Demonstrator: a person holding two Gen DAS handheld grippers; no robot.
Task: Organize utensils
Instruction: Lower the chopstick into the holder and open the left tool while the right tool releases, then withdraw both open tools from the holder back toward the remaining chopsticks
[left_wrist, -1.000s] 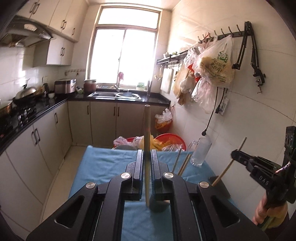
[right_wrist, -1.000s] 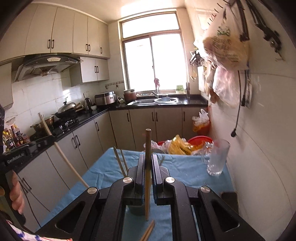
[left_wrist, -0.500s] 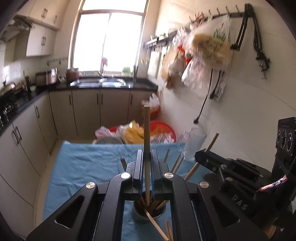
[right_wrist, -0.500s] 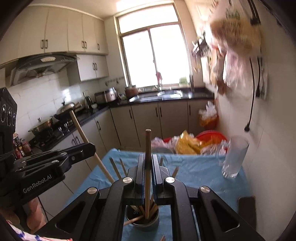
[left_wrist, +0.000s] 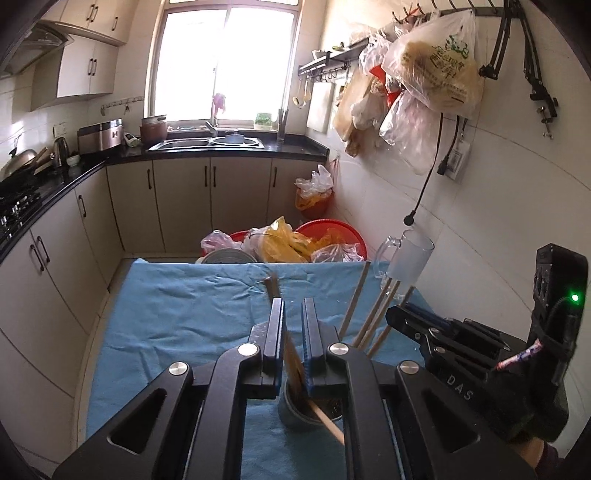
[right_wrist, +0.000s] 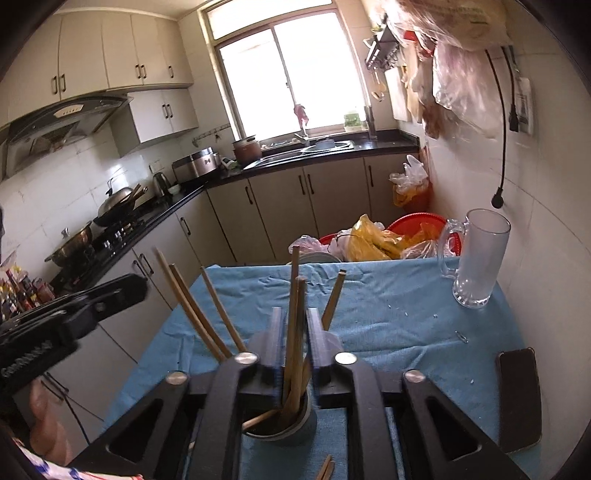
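Your left gripper (left_wrist: 293, 332) stands with its jaws a narrow slot apart, having just been opening; a chopstick (left_wrist: 291, 354) leans loose in the gap, its lower end down in the cup (left_wrist: 295, 417) directly beneath, and you cannot tell whether a pad still touches it. Your right gripper (right_wrist: 293, 339) has likewise just been opening, its jaws parted wider around two upright chopsticks (right_wrist: 295, 332) that stand free between the pads, their feet in the same cup (right_wrist: 295, 424). More chopsticks fan out of that cup: in the right wrist view, three lean toward ten o'clock (right_wrist: 195, 314) and one toward one o'clock (right_wrist: 334, 295); in the left wrist view, several tilt toward one o'clock (left_wrist: 373, 317), with one stick lying over the rim toward five o'clock (left_wrist: 327, 421). The cup sits on a blue cloth (right_wrist: 388, 306) covering the table. At two o'clock from your right jaws, a glass mug (right_wrist: 476, 258) stands near the wall; at four o'clock, a dark phone (right_wrist: 517, 395) lies on the cloth. A stray chopstick end (right_wrist: 325, 469) rests at six o'clock. Beyond the far table edge, red basins (left_wrist: 332, 236) hold plastic bags
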